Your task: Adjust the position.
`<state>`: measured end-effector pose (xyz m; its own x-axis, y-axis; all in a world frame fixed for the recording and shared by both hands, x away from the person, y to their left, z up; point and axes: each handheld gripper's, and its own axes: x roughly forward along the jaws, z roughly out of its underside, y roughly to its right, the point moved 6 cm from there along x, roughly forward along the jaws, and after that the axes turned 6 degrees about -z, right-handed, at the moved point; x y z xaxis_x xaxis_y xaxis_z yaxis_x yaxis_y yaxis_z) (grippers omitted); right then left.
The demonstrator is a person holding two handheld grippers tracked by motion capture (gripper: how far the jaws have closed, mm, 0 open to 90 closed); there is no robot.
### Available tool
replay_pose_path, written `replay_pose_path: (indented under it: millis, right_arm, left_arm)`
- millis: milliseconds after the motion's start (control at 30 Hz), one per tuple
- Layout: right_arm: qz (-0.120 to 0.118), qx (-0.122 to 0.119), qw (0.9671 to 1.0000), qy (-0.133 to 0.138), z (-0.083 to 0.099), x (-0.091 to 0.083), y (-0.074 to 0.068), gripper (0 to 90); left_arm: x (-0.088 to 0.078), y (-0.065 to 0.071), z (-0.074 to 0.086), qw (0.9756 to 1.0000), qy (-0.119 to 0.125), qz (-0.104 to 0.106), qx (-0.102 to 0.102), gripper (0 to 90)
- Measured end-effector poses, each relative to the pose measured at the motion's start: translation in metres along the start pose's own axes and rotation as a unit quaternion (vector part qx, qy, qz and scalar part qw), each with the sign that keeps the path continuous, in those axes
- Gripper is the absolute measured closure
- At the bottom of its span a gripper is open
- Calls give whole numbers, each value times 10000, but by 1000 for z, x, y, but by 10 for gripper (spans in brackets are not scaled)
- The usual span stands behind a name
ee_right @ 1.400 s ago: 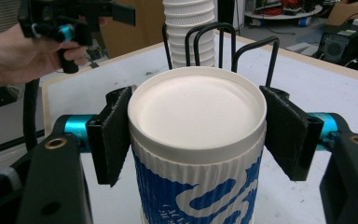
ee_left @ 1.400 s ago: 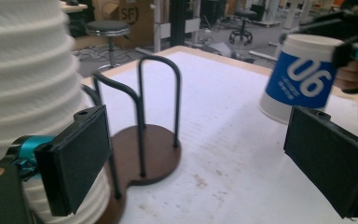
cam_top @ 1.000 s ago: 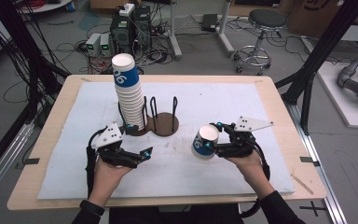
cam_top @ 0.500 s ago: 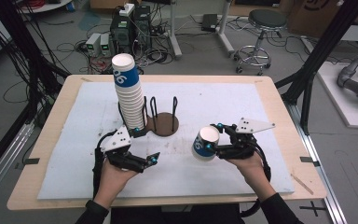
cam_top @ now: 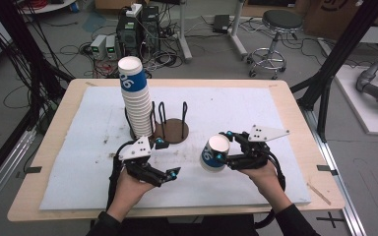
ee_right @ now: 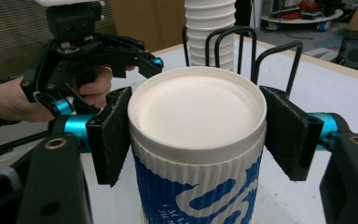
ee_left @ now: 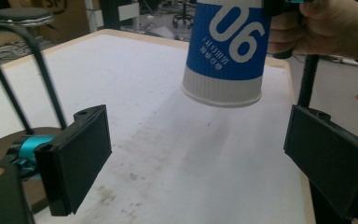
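- Paper cup (cam_top: 214, 153): blue and white, printed with a large "06", held off the desk (cam_top: 275, 108) in the right hand-held gripper (cam_top: 226, 150), to the right of the middle of the white mat (cam_top: 236, 105).
- In the high view the cup is tilted, its closed white end turned up and towards the left, its wider end lower.
- In the right gripper view the two black pads (ee_right: 109, 133) sit one on each side of the cup's ribbed white band just below that end; the left pad presses on it, while the right one stands close against it, so the grasp looks light.
- The left hand-held gripper (cam_top: 170, 160) is released: in the left gripper view its jaws stand wide apart with bare mat between them, and they grasp nothing.
- In that same view the cup (ee_left: 226, 51) hangs ahead of and above the gap between the open jaws, apart from both, with the person's right hand (ee_left: 328, 28) behind it.
- Stack of cups (cam_top: 135, 101): a tall column of the same kind, standing upright in the black wire holder (cam_top: 170, 123) on its round brown base, behind the left hand-held gripper and well apart from the held cup.
- The second ring of the holder, to the right of the stack, has no cups in it.
- Both of the person's hands come in from the near edge of the desk.
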<state>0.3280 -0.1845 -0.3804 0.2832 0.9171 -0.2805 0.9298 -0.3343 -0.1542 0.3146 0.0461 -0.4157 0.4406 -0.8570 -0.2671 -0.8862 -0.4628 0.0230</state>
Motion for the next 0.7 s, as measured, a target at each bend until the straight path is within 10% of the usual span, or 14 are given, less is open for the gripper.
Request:
replay_pose_path:
  millis: [700]
  right_arm:
    - [-487,-177,9985,-148,2,16,-22,303]
  left_arm:
    - [40,31,2,9973,-164,712,-1,73]
